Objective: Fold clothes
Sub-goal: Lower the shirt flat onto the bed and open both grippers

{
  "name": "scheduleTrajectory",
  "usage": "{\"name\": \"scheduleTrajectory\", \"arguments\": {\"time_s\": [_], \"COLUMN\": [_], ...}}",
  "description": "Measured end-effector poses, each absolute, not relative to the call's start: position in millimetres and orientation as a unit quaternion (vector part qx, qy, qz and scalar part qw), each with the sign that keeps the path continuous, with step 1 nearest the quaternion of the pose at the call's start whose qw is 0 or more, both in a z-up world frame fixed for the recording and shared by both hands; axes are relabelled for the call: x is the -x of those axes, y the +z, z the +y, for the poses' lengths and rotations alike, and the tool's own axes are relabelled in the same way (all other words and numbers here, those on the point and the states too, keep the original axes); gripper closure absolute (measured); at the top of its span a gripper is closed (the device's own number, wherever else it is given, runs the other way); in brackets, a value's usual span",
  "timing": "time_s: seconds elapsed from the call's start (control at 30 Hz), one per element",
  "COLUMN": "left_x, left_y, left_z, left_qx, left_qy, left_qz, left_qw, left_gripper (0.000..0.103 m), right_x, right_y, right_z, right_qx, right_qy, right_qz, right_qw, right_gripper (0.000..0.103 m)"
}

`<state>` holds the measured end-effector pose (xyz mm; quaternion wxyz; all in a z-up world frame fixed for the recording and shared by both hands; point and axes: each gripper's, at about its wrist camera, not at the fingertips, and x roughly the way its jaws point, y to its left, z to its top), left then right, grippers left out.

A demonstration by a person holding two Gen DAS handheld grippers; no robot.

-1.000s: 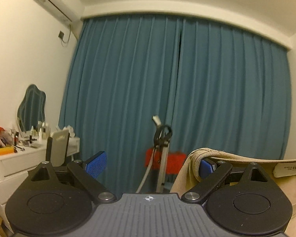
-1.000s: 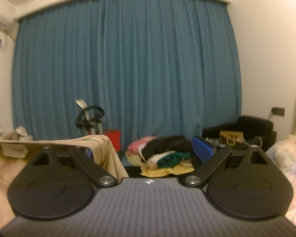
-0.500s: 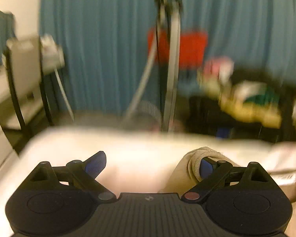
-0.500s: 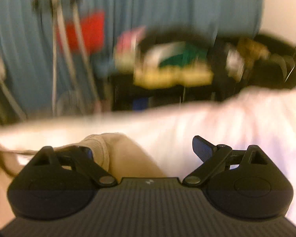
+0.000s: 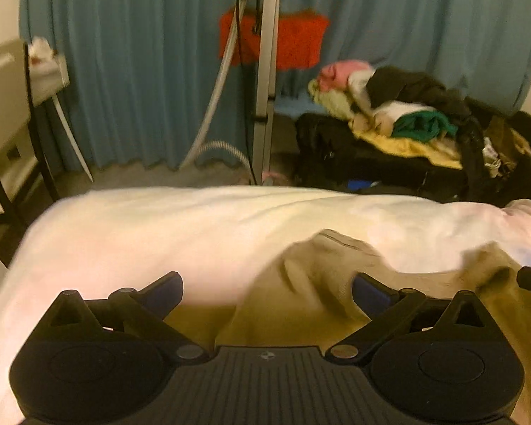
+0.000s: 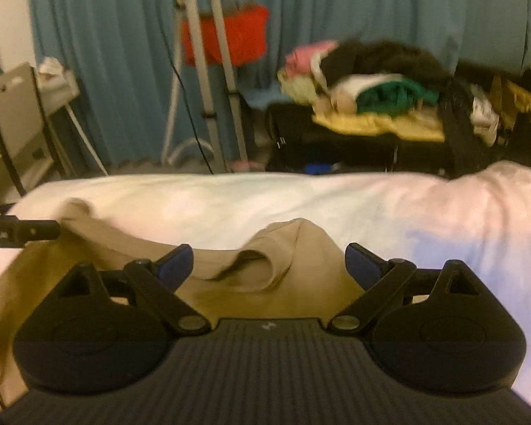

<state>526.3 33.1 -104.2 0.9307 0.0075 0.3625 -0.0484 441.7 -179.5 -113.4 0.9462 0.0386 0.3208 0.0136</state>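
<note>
A crumpled tan knit garment lies on a bed covered with a white sheet, bunched up just ahead of both grippers. The left gripper has its blue-padded fingers spread apart, the garment's folds lying between them. The right gripper is likewise spread wide over a raised fold. Beyond the bed stand a metal stand, blue pleated curtains and a heap of mixed clothes on dark furniture. Motion blur softens the garment's edges.

Both grippers, left gripper and right gripper, are showing black ribbed bodies, silver pivot screws and blue-padded fingers.
</note>
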Motion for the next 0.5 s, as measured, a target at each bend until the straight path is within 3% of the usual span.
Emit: {"name": "scheduleTrajectory", "arguments": {"time_s": [0.5], "left_x": [-214.3], "left_y": [-22.4], "left_z": [38.4], "left_qx": [-0.003], "left_qy": [-0.030], "left_qz": [0.230], "left_qw": [0.973], "left_gripper": [0.000], "right_x": [-175.4], "right_y": [-27.0], "right_z": [-129.1], "right_qx": [-0.046], "right_qy": [0.038], "right_qz": [0.205], "right_qw": [0.977], "right_gripper": [0.009]}}
